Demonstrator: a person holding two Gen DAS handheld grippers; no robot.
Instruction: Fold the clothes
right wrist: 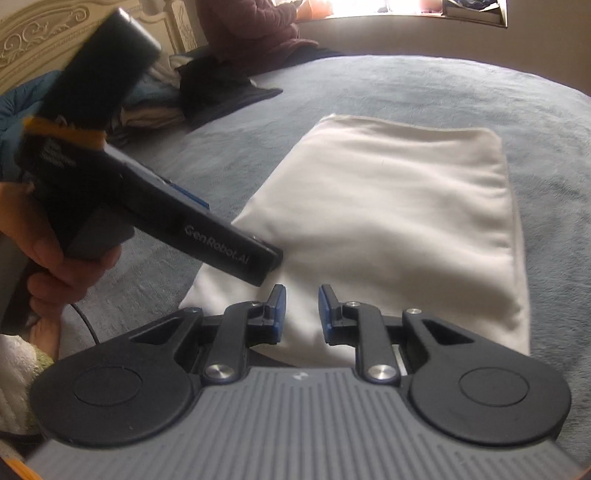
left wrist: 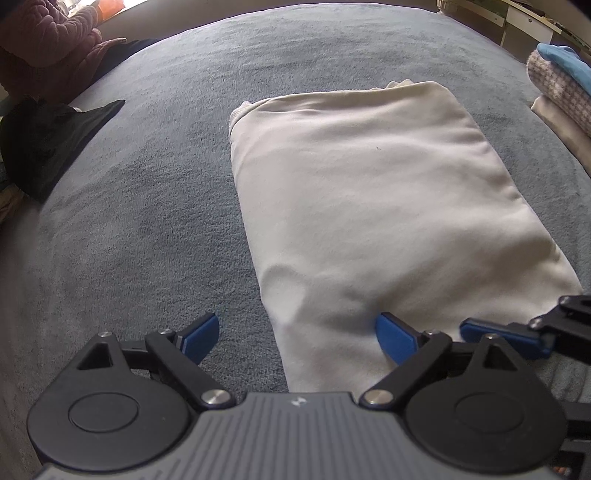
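From my feed I counted one dark maroon quilted garment [left wrist: 55,33] at the far left, one black cloth [left wrist: 51,144] lying crumpled just below it, one folded cream fleece garment [left wrist: 369,206], and at the far right a single stack of folded clothes [left wrist: 561,92] in which I could tell three layers: blue on top, checked knit under it, pale cloth at the bottom.

All of it sat on the grey-blue plush bed cover [left wrist: 147,206], whose nap looked short and mottled.

The cream garment lay right of centre on the cover, folded into one thick, soft-edged rectangle, smooth on top with shallow dents near its close end and a ribbed hem showing at the far left corner.

My black left gripper with blue pads [left wrist: 295,332] was spread wide, straddling the garment's near left edge, gripping nothing. In the right wrist view a hand [right wrist: 55,258] held that tool's handle.

My black right gripper with blue pads [right wrist: 301,310] stood over the garment's near end, its jaws apart with a narrow gap, clasping nothing.
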